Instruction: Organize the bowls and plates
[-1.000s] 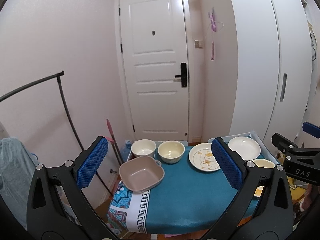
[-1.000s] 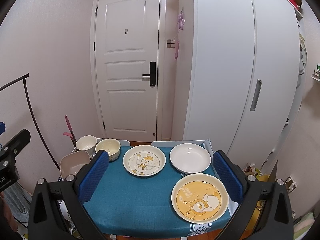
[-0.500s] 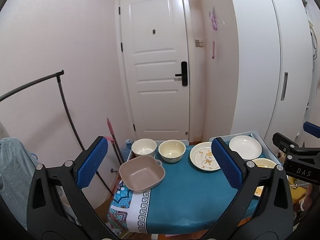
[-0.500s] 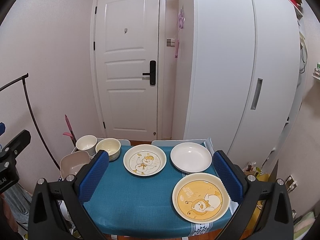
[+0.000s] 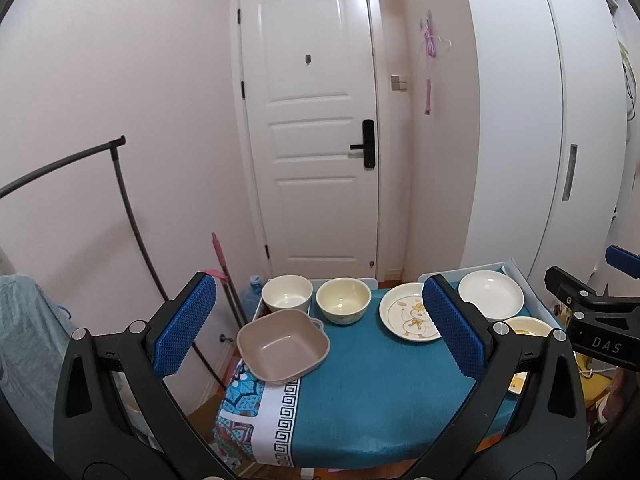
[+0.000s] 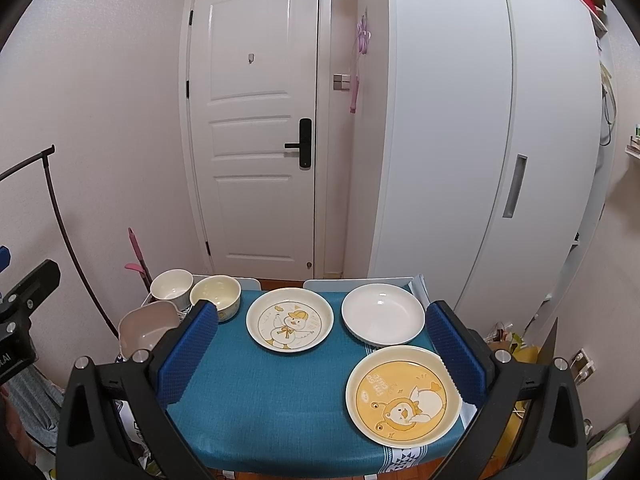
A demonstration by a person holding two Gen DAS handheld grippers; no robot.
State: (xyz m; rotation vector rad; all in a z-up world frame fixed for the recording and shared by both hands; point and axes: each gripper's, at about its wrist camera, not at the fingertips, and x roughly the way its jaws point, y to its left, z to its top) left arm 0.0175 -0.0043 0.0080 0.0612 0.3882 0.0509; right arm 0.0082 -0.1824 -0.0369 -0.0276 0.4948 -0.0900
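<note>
Little differs from a second ago: both views have risen slightly, so the door sits a touch lower in frame, and every dish lies where it did.

The left gripper hangs above the near edge of the surface, jaws wide apart and holding nothing. Just ahead of its left finger sits the pink bowl, square with small handles, at the surface's left edge and empty. Beyond it, further from the gripper, the white bowl and the cream bowl stand side by side, both empty. Ahead and close to the right finger lies the duck plate, partly hidden by that finger.

The right gripper also hangs above the near edge, jaws wide apart, gripping nothing. Between its fingers and further ahead lies the duck plate; to the right of that, the white plate, empty, near the far right corner. Nearest the right finger lies the yellow plate, with its cartoon print, its rim overlapped in view by the finger; whether they touch I cannot tell. Off the left finger, the pink bowl shows partly, with the white bowl and cream bowl behind it.
</note>
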